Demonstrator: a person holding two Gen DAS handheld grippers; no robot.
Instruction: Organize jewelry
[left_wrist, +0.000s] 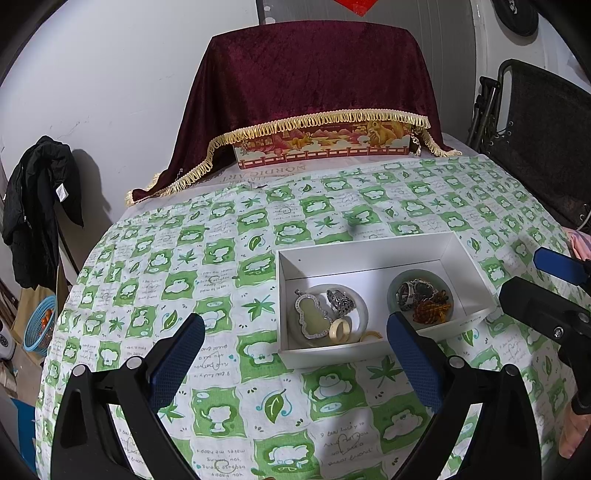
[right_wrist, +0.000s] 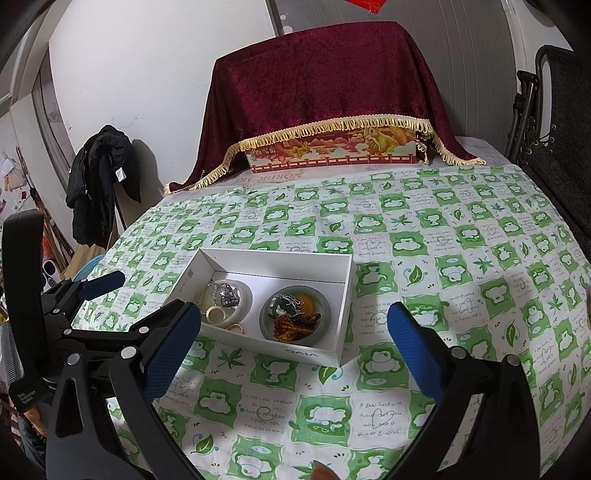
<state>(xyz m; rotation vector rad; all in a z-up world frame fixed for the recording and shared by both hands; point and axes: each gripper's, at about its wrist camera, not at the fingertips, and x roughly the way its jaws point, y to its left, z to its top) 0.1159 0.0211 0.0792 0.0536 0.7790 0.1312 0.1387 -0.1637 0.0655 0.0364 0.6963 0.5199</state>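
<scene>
Both grippers hover above the green-and-white tablecloth (left_wrist: 221, 258), fingers spread wide, nothing held in either.

Left gripper (left_wrist: 295, 354): white box (left_wrist: 369, 254) lies at about 1 o'clock from the fingertip midpoint, its near wall just beyond the tips; the right-hand blue pad (left_wrist: 413, 362) overlaps the box's near edge in this view. Right gripper (right_wrist: 291, 347): same box at 11 to 12 o'clock, near wall between and just beyond the pads.

Box long axis runs roughly 9-to-3 across both views, slightly skewed. Judged about equally near to both grippers; each is closer to the dish on its own side.

Contents: left jade dish (left_wrist: 327, 314) holds a gourd-shaped pendant (left_wrist: 310, 314), a silver filigree ring (left_wrist: 340, 301) and a cream ring (left_wrist: 341, 328). An amber ring (left_wrist: 371, 335) lies loose on the box floor at 4 o'clock of that dish. Right jade dish (left_wrist: 419, 295) holds silver pieces and brown beads (left_wrist: 432, 308).

Writing: "vivo" on the box's near wall, inverted, in the right wrist view. "NORDIC ART", inverted, on the cloth before the red-draped decorated box (left_wrist: 321, 144). Tablecloth script partly legible: "I feel lucky to". Left gripper housing reads "Data ... System", middle word unclear
</scene>
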